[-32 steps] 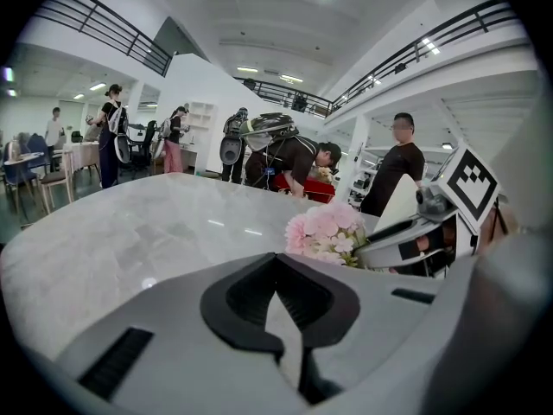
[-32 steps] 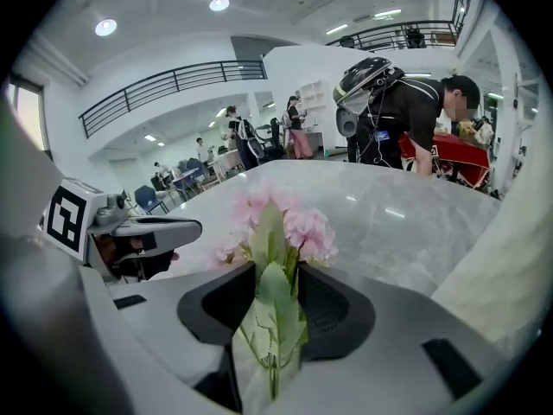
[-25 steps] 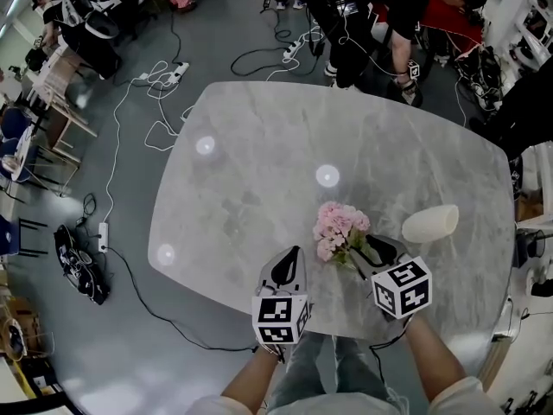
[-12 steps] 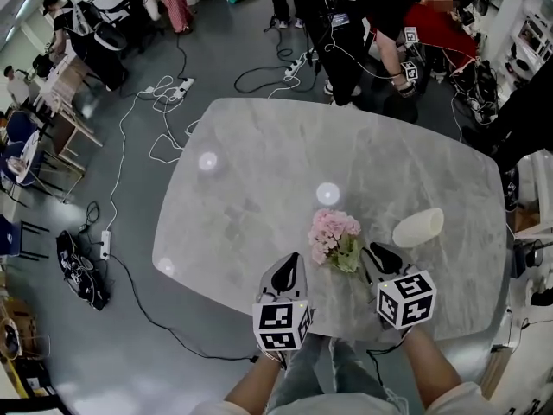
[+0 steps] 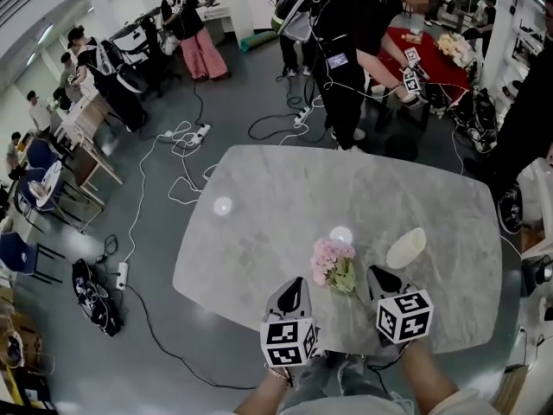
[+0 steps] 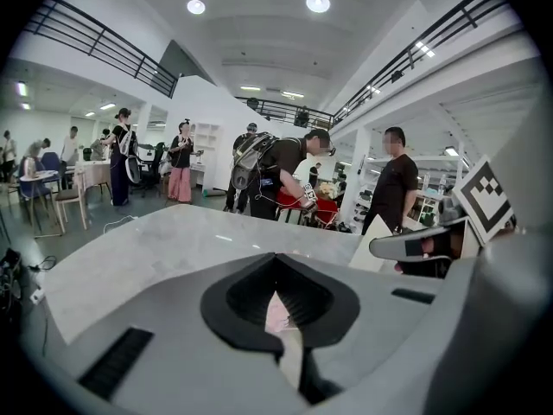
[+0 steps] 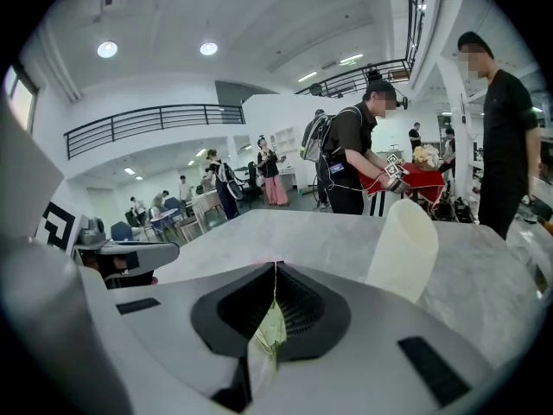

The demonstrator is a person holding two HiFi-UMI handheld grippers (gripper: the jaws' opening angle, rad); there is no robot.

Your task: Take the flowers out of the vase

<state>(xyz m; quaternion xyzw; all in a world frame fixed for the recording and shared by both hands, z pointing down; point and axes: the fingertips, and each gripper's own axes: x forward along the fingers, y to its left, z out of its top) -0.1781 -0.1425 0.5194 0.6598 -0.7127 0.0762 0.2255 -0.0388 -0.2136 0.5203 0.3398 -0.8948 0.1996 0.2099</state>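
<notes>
A bunch of pink flowers with green leaves sits between my two grippers, above the grey marble table. The cream vase stands apart to their right, and appears again as the vase just beyond my right jaws. My right gripper has just been closing and is shut on a green leaf of the flowers. My left gripper is shut. Pink petals show through the hollow of its jaws; whether it grips them is unclear.
Several people stand past the table's far edge, one person working at a red-covered table. Cables and power strips trail over the floor on the left. Chairs and desks fill the far left.
Both grippers have risen with the flowers between them, and the table now looks smaller below. The right gripper's jaws, open a second ago, have closed.
</notes>
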